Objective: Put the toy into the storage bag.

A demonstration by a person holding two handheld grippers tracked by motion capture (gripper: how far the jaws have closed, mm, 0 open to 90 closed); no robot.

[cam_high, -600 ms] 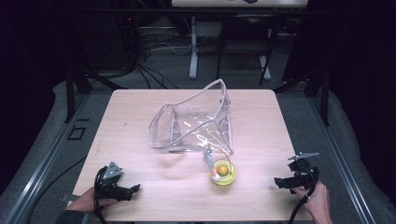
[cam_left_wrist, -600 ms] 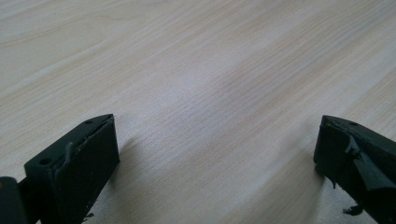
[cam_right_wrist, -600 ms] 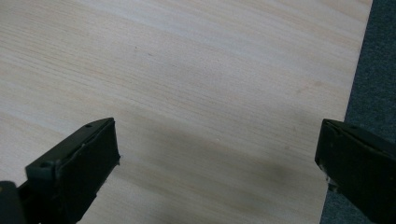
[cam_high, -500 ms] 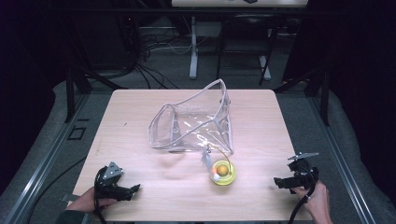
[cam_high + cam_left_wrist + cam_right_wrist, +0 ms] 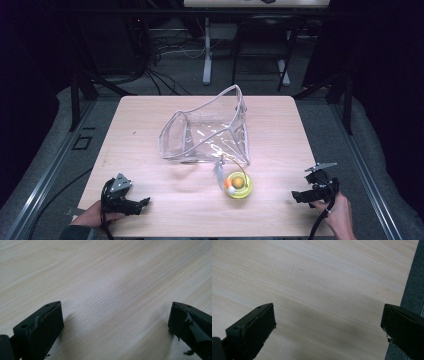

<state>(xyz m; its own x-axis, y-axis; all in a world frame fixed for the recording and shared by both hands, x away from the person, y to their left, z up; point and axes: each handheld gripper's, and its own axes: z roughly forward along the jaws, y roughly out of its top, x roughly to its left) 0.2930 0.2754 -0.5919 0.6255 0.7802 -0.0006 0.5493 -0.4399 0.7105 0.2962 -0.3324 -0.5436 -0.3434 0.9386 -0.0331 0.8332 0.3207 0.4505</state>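
Jaws wide apart on left gripper [image 5: 142, 202] and right gripper [image 5: 296, 196], nothing held, above table [image 5: 150, 125].

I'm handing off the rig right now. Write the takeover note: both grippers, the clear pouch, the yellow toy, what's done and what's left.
Left gripper: open, empty, low over the table's near left corner.
Right gripper: open, empty, at the near right edge.
Clear pouch: mid-table, mouth gaping, nothing visible inside.
Yellow toy: on the table just in front of the pouch, feather pointing toward it.
Done: nothing grasped.
Left: likely pick up the toy and put it in the pouch.
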